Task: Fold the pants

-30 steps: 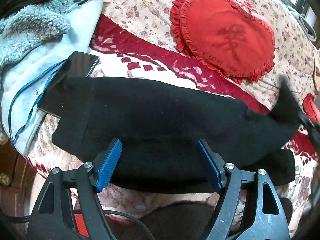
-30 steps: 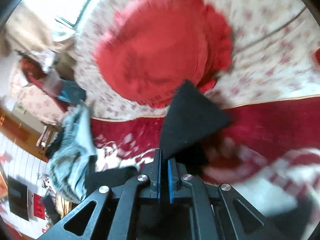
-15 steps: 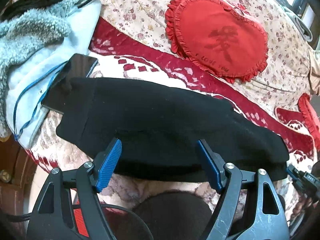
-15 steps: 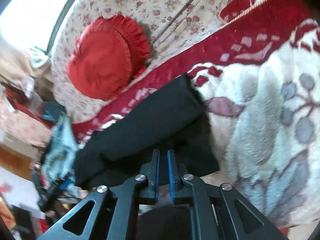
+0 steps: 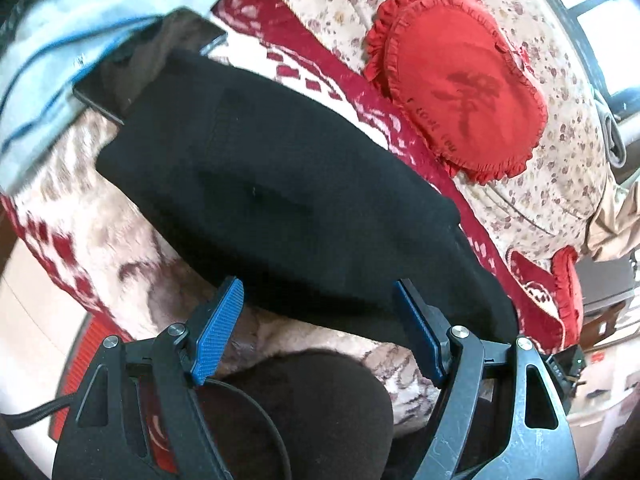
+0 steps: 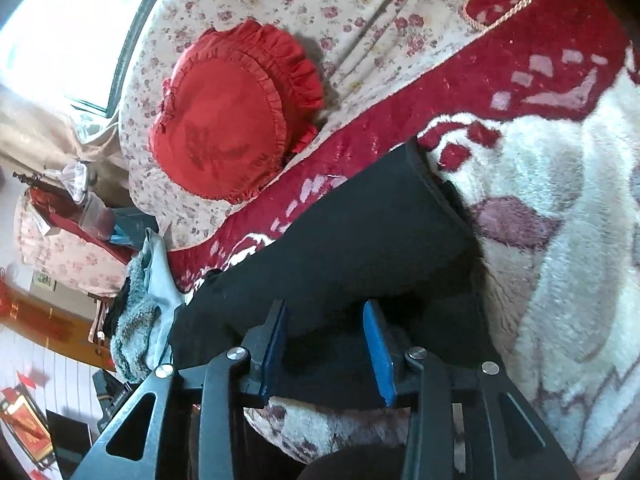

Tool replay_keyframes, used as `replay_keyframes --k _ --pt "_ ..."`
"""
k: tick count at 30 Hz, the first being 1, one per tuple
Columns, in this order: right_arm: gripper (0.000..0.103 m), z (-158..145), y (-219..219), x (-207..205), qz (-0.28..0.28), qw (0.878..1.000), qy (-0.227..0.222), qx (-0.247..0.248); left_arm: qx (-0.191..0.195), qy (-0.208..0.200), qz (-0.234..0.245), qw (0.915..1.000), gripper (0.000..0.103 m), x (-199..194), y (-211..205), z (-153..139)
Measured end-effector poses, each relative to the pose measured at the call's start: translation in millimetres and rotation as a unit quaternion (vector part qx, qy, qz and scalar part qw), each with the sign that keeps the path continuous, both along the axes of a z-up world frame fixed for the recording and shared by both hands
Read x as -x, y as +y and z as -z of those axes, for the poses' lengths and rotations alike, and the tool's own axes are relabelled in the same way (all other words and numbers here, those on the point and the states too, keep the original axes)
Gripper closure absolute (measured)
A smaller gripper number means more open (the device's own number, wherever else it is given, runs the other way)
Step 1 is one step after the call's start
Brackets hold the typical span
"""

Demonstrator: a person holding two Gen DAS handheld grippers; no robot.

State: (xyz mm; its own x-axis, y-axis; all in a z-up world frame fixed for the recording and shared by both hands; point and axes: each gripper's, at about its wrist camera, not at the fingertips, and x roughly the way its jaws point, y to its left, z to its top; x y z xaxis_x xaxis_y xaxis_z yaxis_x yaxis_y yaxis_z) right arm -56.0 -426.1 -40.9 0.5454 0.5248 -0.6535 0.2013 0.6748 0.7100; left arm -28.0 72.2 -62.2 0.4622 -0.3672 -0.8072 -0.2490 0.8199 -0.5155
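The black pants (image 5: 280,200) lie folded in a long band across a red-and-cream plush blanket (image 5: 100,256). In the left wrist view my left gripper (image 5: 320,300) stands open at the band's near edge, its blue pads apart and touching no cloth. In the right wrist view the same pants (image 6: 360,248) stretch away from the right gripper (image 6: 326,320). Its jaws are opening, with the near edge of the cloth lying loose between the blue pads. The folded-over end (image 6: 416,184) rests flat on the blanket.
A red heart-shaped frilled cushion (image 5: 460,96) lies on a floral bedspread (image 5: 560,184) beyond the pants. A dark phone (image 5: 120,80) and light blue and grey garments (image 5: 60,60) sit at the band's far left end. A second red cushion (image 5: 556,304) is at the right.
The right gripper brought the lifted pants end down onto the band, then its pads came apart and let the cloth go. The left gripper stayed open and rolled, drifting slightly toward the band's near edge.
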Motion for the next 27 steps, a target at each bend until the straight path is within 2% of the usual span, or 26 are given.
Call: replay_keyframes --k 11,12,13,14,16,17,18,24,27 --pt "0.066 16 -9 -12 0.016 0.999 0.004 -0.043 0.027 0.006 -0.025 0.9993 0.026 -24 -2 12" --pt "0.07 16 -9 -13 0.018 0.999 0.0 -0.043 0.022 -0.001 -0.028 0.9994 0.032 -25 -3 10" --pt "0.079 15 -10 -14 0.017 0.999 -0.004 -0.035 0.016 -0.007 -0.029 0.9994 0.046 -25 -3 9" --pt "0.084 13 -9 -16 0.014 1.0 -0.007 -0.02 0.007 -0.009 -0.028 0.9995 0.052 -26 -4 8" --pt "0.096 6 -7 -18 0.008 1.0 -0.016 0.002 -0.009 -0.012 -0.026 0.9996 0.08 -26 -3 6" --pt "0.098 2 -6 -17 0.007 1.0 -0.023 0.006 -0.011 -0.014 -0.026 0.9995 0.084 -26 -2 4" --pt "0.103 -7 -3 -15 0.003 0.999 -0.037 0.014 -0.012 -0.019 -0.026 0.9994 0.088 -24 -1 2" --pt "0.103 -50 0 6 -0.013 0.995 -0.088 0.044 -0.019 -0.058 -0.011 0.9981 0.091 -13 4 -20" --pt "0.103 -53 -3 13 -0.022 0.996 -0.08 0.043 -0.022 -0.057 -0.008 0.9981 0.091 -11 2 -20"
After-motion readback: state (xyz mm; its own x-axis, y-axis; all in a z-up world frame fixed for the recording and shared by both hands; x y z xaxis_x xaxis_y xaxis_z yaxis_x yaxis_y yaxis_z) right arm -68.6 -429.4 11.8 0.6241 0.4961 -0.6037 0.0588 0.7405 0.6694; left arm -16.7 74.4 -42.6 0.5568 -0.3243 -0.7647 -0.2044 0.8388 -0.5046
